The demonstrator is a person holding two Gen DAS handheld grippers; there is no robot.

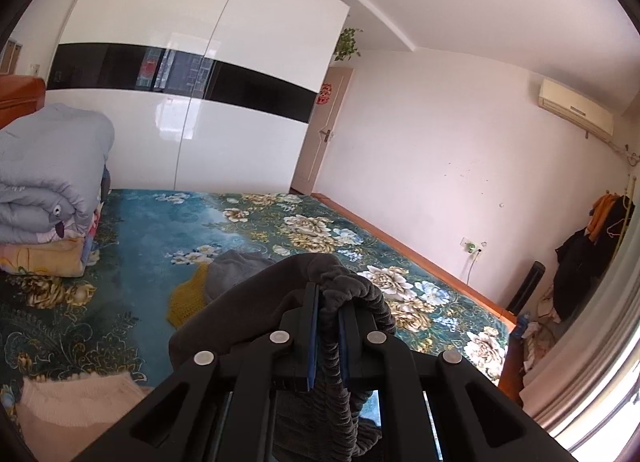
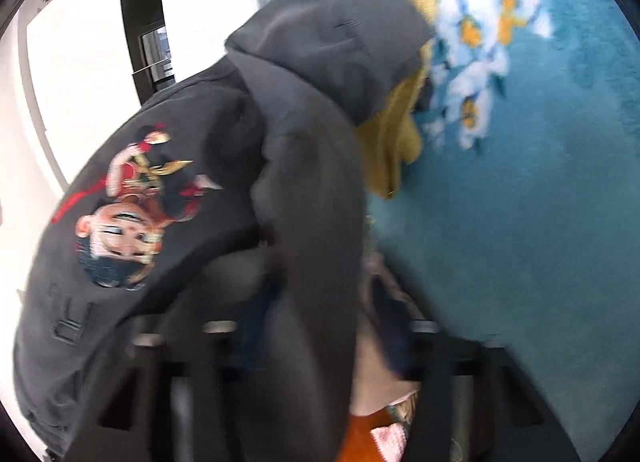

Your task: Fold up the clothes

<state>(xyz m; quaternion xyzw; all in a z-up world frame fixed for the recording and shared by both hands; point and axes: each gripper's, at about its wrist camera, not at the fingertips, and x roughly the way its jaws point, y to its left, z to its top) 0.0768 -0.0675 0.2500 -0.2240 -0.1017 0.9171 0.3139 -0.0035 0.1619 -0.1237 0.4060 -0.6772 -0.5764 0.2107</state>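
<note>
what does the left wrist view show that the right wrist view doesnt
Only the left wrist view shows the folded quilt stack, the air conditioner, the door and the left tool shut on the ribbed hem of the dark grey sweatshirt. Only the right wrist view shows the sweatshirt's cartoon print and hood. Both share the sweatshirt, the yellow knit garment, the teal floral bedspread and the white wardrobe.

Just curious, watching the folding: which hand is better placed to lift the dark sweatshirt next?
Left, probably. The left gripper is clamped on the ribbed edge of the sweatshirt, raised above the bed. The right gripper is draped in fabric, its grip too blurred to judge.
</note>
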